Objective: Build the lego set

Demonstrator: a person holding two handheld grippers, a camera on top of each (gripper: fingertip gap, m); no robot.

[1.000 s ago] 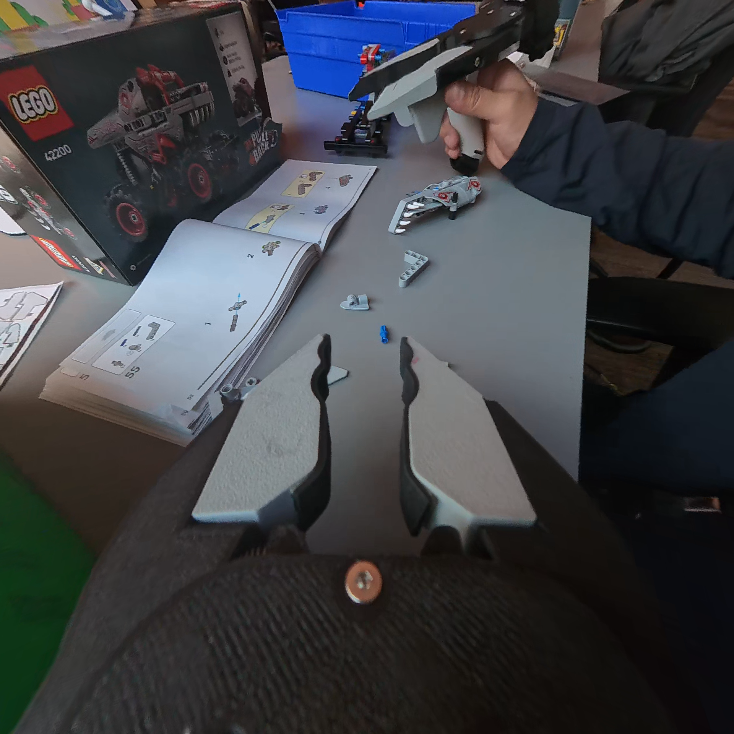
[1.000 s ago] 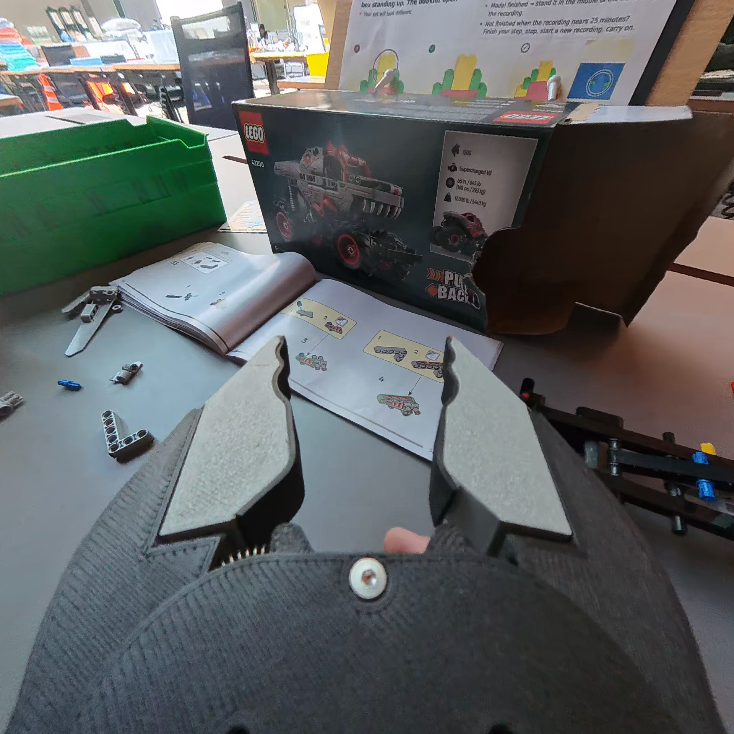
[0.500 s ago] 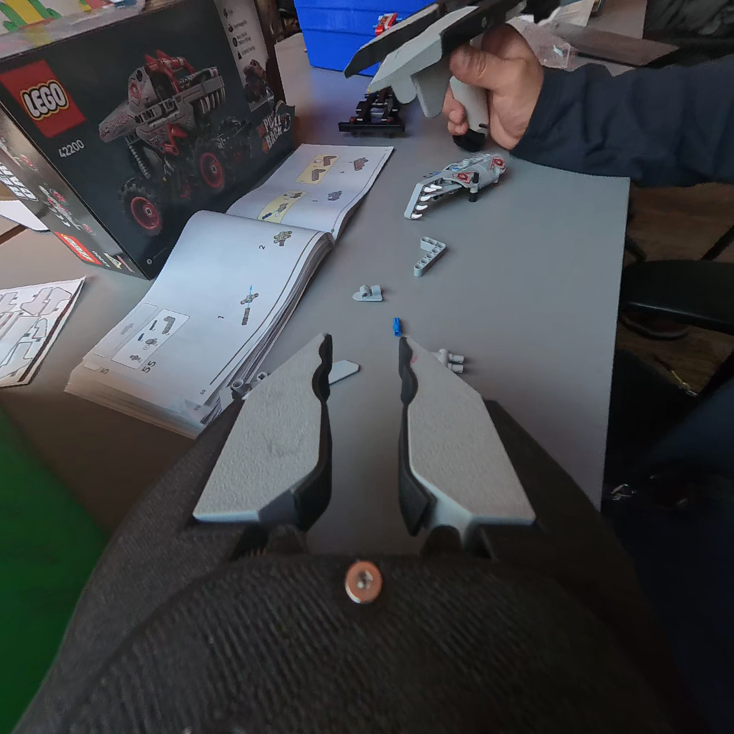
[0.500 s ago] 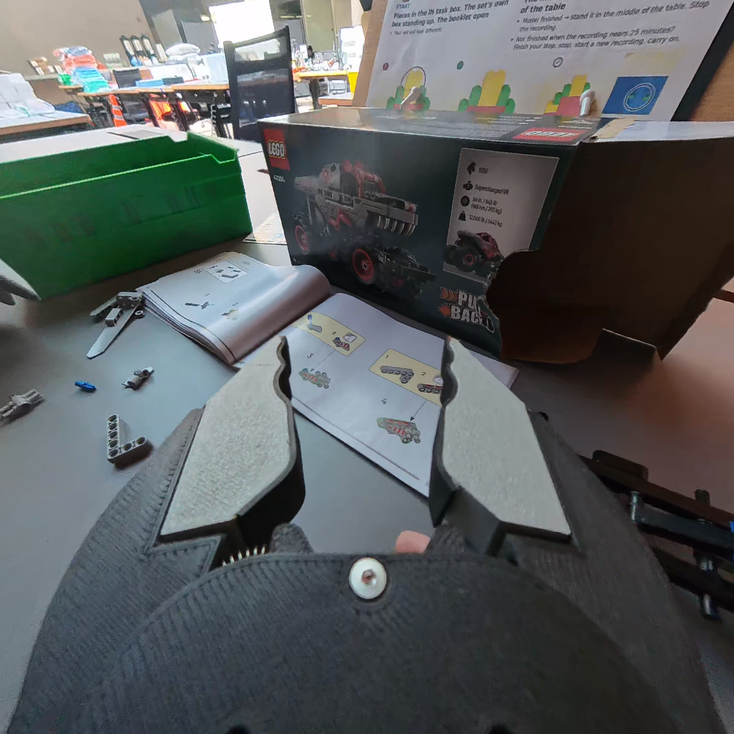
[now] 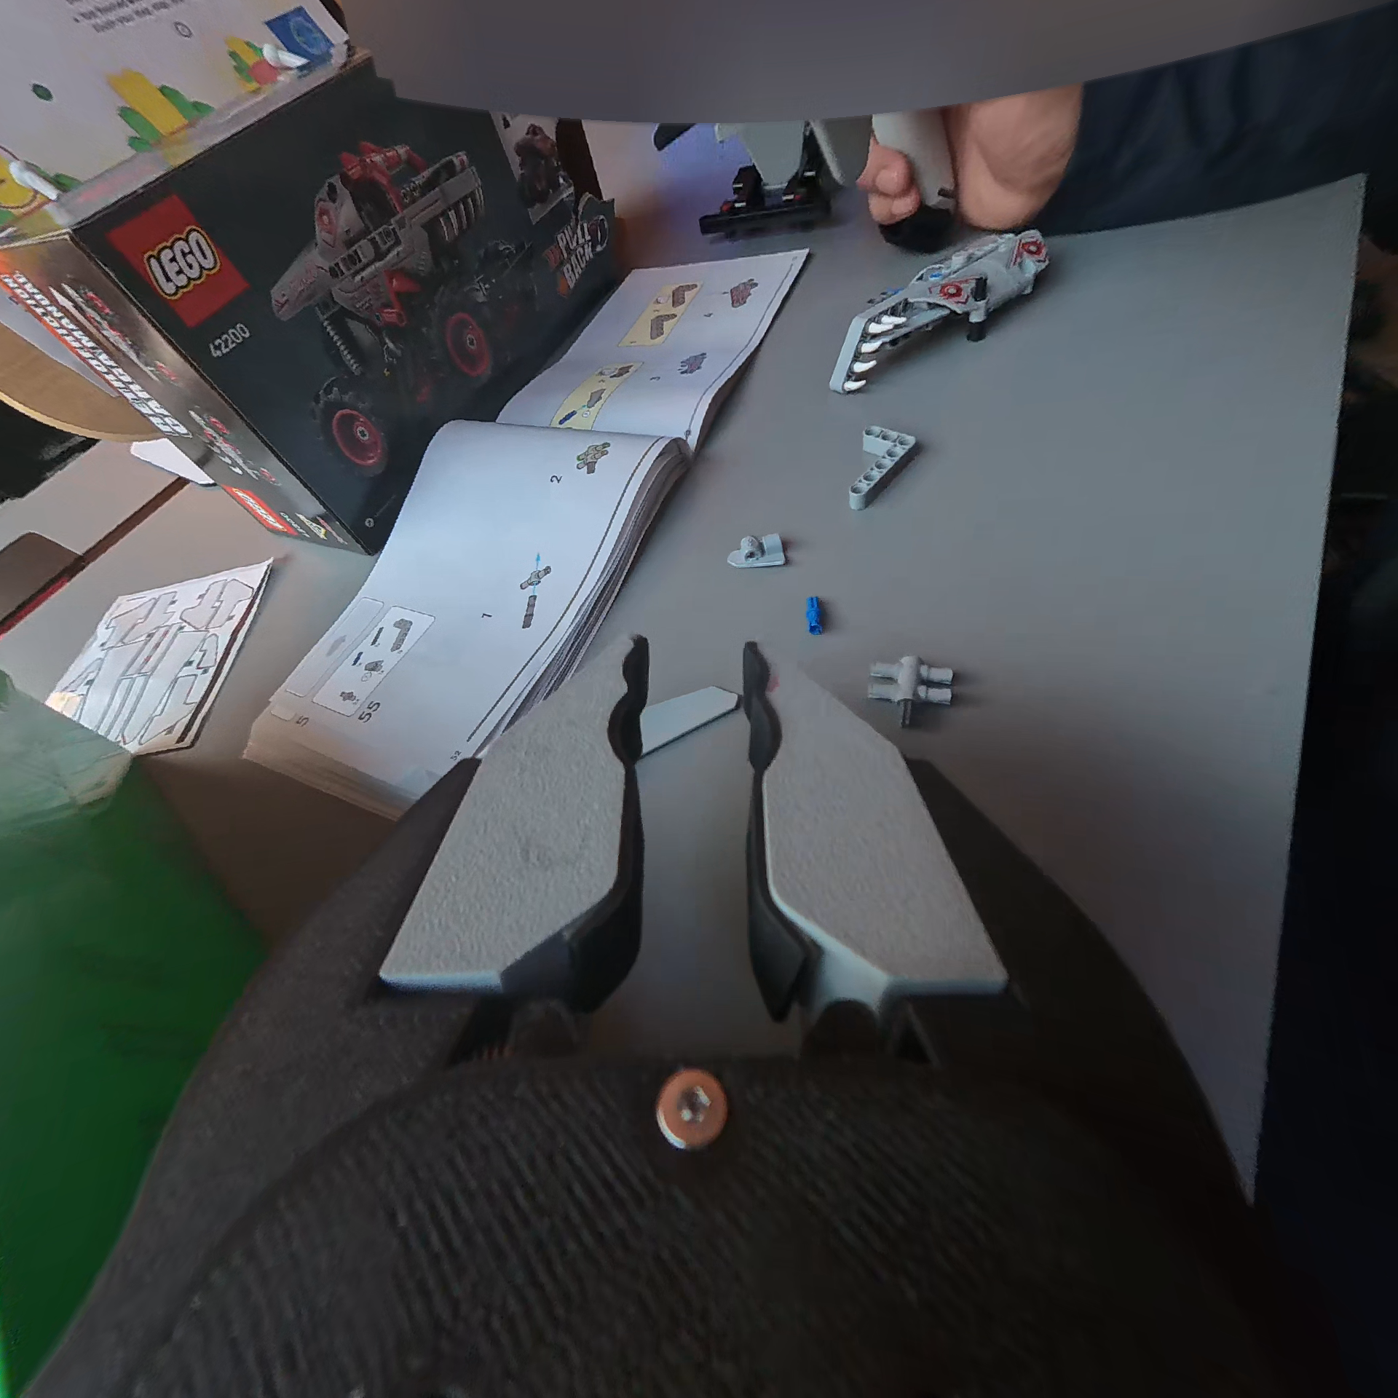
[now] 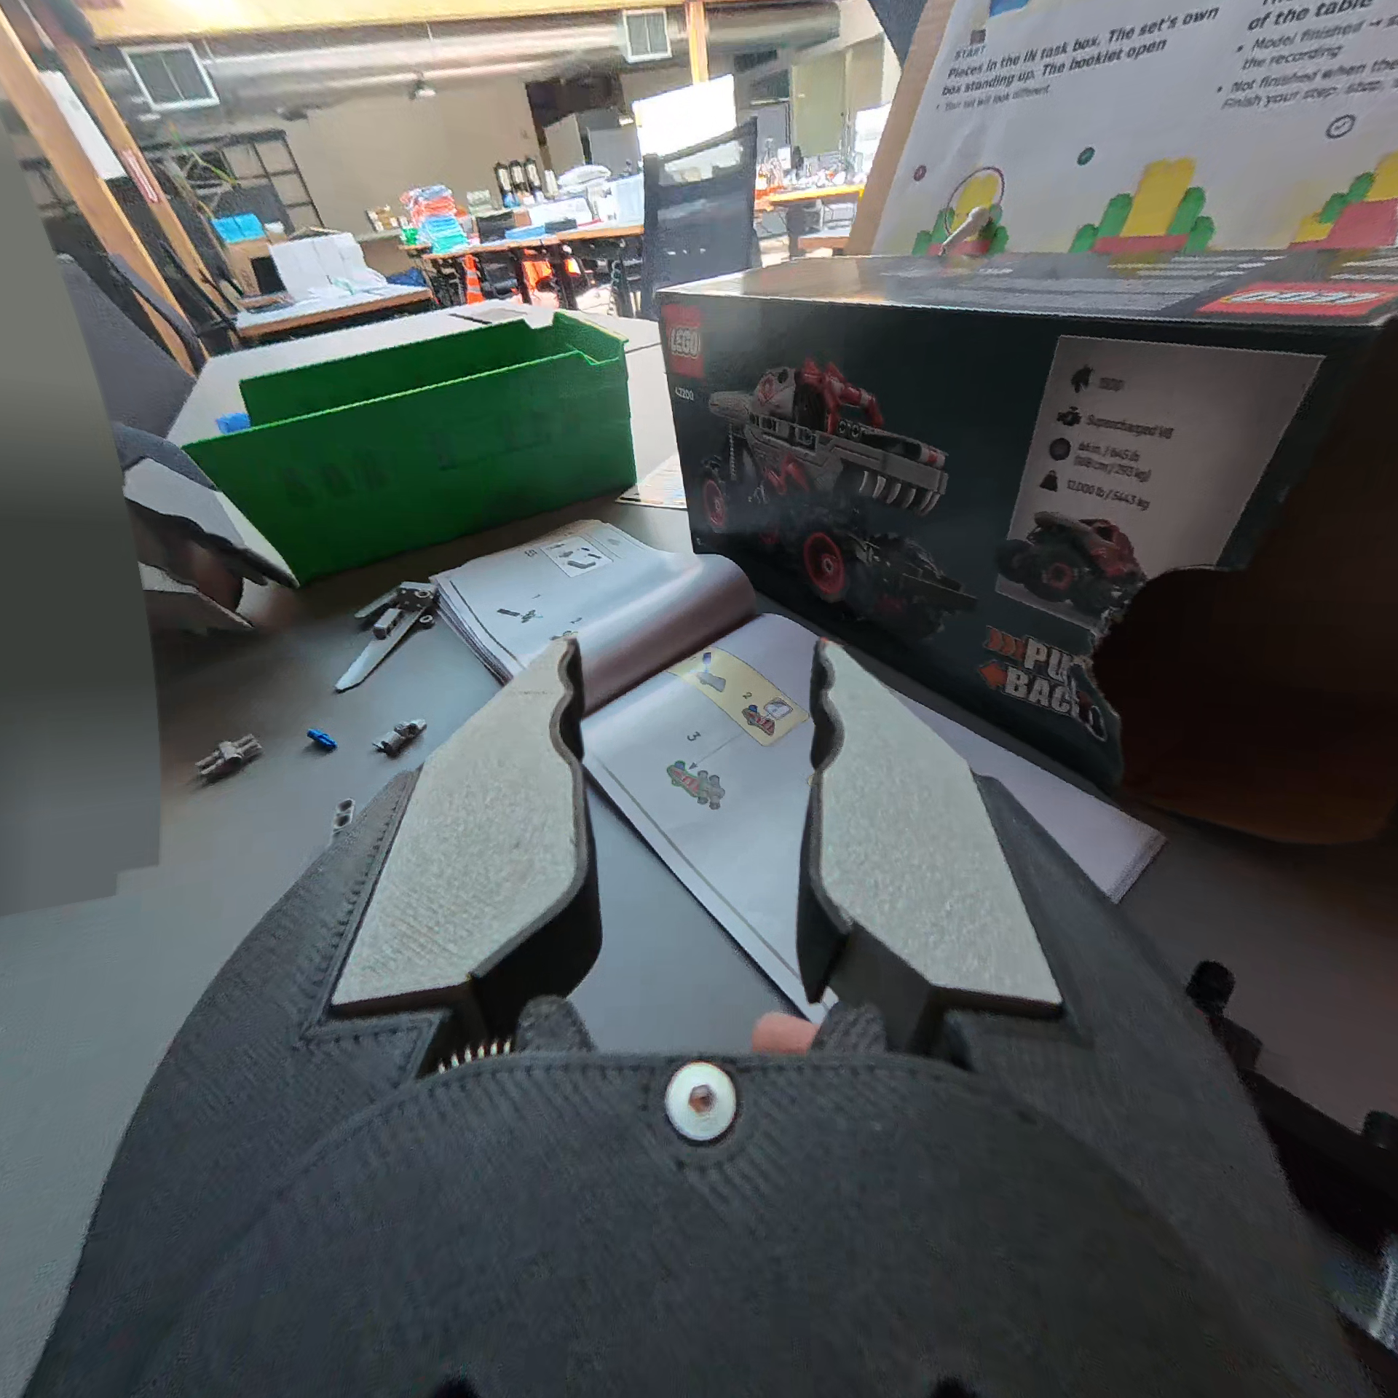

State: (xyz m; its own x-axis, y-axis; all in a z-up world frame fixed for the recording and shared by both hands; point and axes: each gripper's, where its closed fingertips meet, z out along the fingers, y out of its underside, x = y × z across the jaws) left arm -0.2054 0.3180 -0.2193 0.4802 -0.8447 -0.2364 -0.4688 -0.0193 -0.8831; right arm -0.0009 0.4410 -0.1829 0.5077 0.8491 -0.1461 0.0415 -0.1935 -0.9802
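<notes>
My left gripper (image 5: 692, 658) is open and empty, low over the grey table, with a flat grey blade piece (image 5: 688, 715) lying between its tips. Ahead lie a blue pin (image 5: 813, 613), a grey connector (image 5: 911, 681), a small grey piece (image 5: 756, 551), an L-shaped beam (image 5: 881, 465) and a toothed grey jaw assembly (image 5: 938, 306). My right gripper (image 6: 696, 658) is open and empty above the open instruction booklet (image 6: 711, 756). The blue pin (image 6: 321, 739) and connector (image 6: 227, 756) lie to its left. A black chassis (image 5: 764, 208) sits far back.
The set's dark box (image 5: 325, 302) stands behind the booklet (image 5: 529, 567). A sticker sheet (image 5: 163, 658) lies to the left. A green bin (image 6: 424, 446) stands at the left end of the table. The table edge (image 5: 1301, 681) runs along the right, with a dark sleeve beyond. Across from one pair of fingers to the other is roughly 25 cm. The grey connector (image 5: 911, 681) sits 6 cm or so from the ends of my left fingers. Look for it in the right wrist view (image 6: 221, 751) too.
My left gripper has pulled back and turned left, bringing the grey connector into view. My right gripper has swung left, so the black chassis slid out to the right. Both stayed open.
</notes>
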